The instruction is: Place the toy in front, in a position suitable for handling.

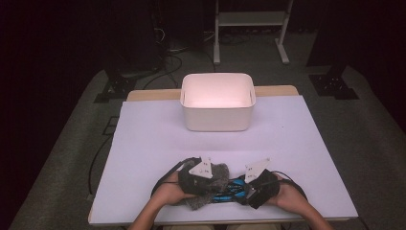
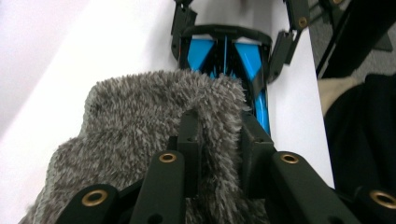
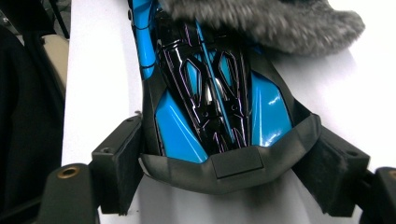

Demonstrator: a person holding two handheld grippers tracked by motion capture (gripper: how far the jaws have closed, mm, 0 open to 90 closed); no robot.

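At the bottom centre of the high view, two hands come in from the lower edge, each holding tongs over the near edge of the white surface (image 1: 143,143). The left tongs (image 2: 219,135) are clenched on a fold of a grey fuzzy cloth (image 2: 140,126), which lies heaped at lower centre, partly over one end of a blue and black helmet-like object (image 3: 210,93). The right tongs (image 3: 229,154) grasp the opposite end of that object, one jaw pressed against each side of its dark rim. The object lies on the surface between the two hands, just right of the cloth. Farther up, at centre frame, stands a white bin (image 1: 218,112), well apart from the hands.
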